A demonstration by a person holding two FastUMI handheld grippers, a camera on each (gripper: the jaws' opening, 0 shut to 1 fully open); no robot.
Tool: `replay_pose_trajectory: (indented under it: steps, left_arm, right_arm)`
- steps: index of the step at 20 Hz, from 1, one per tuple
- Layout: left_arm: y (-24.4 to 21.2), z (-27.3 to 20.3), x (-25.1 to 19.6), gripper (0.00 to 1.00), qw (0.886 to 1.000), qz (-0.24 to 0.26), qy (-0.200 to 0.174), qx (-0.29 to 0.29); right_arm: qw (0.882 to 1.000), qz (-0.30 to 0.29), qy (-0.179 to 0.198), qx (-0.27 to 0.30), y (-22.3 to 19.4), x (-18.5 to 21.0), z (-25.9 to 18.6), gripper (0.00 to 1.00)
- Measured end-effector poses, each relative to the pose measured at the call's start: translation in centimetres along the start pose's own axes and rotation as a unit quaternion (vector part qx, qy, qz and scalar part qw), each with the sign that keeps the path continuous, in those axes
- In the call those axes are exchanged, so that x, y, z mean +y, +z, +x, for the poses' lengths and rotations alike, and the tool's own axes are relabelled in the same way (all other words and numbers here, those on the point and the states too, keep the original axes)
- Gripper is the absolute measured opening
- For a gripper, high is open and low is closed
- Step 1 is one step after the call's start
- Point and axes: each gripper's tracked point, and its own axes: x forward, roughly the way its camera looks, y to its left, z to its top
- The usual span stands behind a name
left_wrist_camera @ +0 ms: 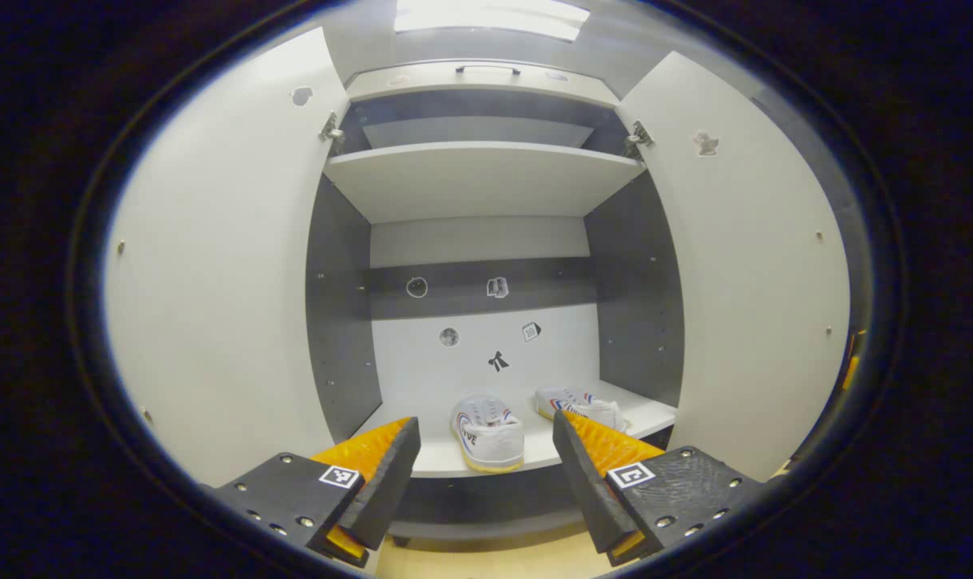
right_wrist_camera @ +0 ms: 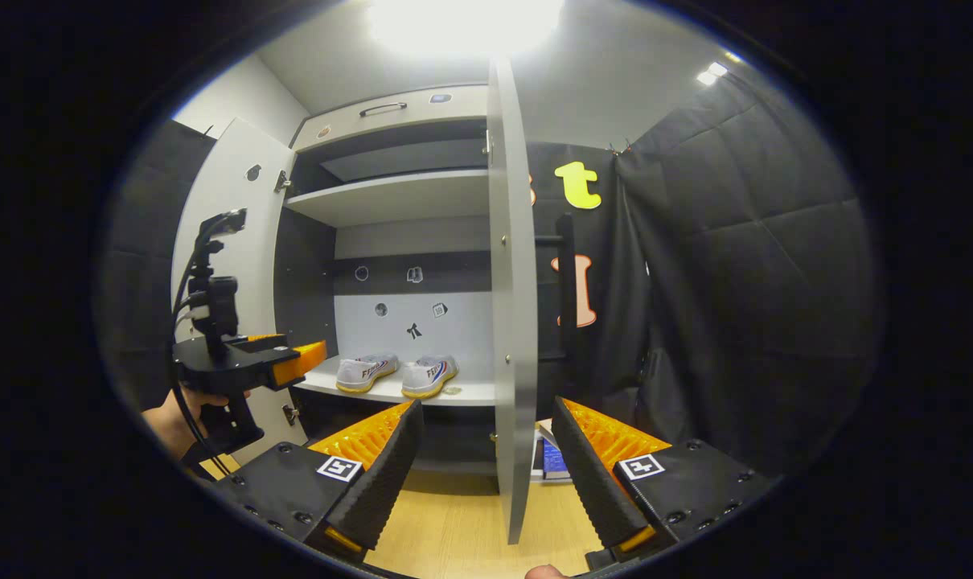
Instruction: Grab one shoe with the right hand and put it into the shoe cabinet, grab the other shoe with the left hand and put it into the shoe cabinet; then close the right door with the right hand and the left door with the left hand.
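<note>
Both shoes (right_wrist_camera: 398, 374) sit on the cabinet shelf (right_wrist_camera: 470, 392), both claws (right_wrist_camera: 486, 450) released and empty; the light, stiff right door (right_wrist_camera: 511, 322) should swing freely if pushed at its free edge.

The shoe cabinet's lower shelf (left_wrist_camera: 454, 462), a pale board between dark side panels, carries both white sneakers. One sneaker (left_wrist_camera: 488, 431) lies near the front edge, heel outward; the other sneaker (left_wrist_camera: 579, 404) lies just beside it, farther back toward the right panel. The upper shelf (left_wrist_camera: 478, 181) is bare. The cabinet stands on a light wooden floor (right_wrist_camera: 454, 523).
</note>
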Motion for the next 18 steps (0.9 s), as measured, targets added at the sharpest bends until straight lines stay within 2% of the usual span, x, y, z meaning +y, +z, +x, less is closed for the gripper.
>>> replay_pose_trajectory:
  steps: [2,3,4,5,6,7,8,9,10,13,17,18]
  left_arm:
    - [-0.1,-1.8,0.0,0.94,1.000,-0.008,-0.010,0.007]
    - [-0.3,-2.6,0.0,0.94,1.000,-0.013,-0.013,0.011]
    - [-0.3,-3.5,-0.1,0.95,1.000,-0.017,-0.018,0.011]
    - [-0.3,-4.4,-0.2,0.94,1.000,-0.017,-0.021,0.010]
    - [-0.2,-5.2,-0.1,0.94,1.000,-0.012,-0.022,0.008]
    - [-0.2,-6.0,0.0,0.94,1.000,-0.006,-0.023,0.006]
    - [0.0,-6.7,-0.1,0.95,1.000,0.000,-0.027,0.004]
    - [0.2,-7.3,-0.2,0.95,0.999,0.004,-0.032,0.001]
    - [0.5,-8.0,-0.4,0.94,0.999,0.006,-0.037,-0.004]
    - [0.6,-9.6,-0.2,0.95,0.999,0.005,-0.042,-0.009]
    - [1.0,-11.0,1.1,0.94,0.999,0.000,-0.032,-0.007]
    - [1.2,-11.4,1.7,0.94,1.000,0.001,-0.028,-0.008]
  right_arm:
    - [1.000,-0.002,-0.016,-0.010,1.2,-1.3,-0.2,1.00]
    - [1.000,-0.003,-0.026,-0.014,1.6,-2.1,-0.3,0.96]
    - [0.999,-0.004,-0.040,-0.017,2.0,-3.2,-0.3,1.00]
    - [0.998,-0.004,-0.054,-0.020,2.3,-4.3,-0.2,0.96]
    - [0.997,-0.001,-0.070,-0.021,2.6,-5.4,-0.1,1.00]
    - [0.996,0.002,-0.086,-0.022,2.8,-6.5,0.1,1.00]
    - [0.994,0.006,-0.105,-0.025,3.1,-7.7,0.3,1.00]
    - [0.992,0.009,-0.126,-0.029,3.4,-8.9,0.5,0.96]
    - [0.988,0.013,-0.151,-0.031,3.6,-10.2,0.9,1.00]
    - [0.978,0.024,-0.206,-0.025,3.2,-12.9,1.8,0.98]
    - [0.975,0.022,-0.221,-0.018,2.9,-13.0,3.2,0.98]
    - [0.975,0.020,-0.219,-0.019,3.1,-12.7,3.3,0.92]
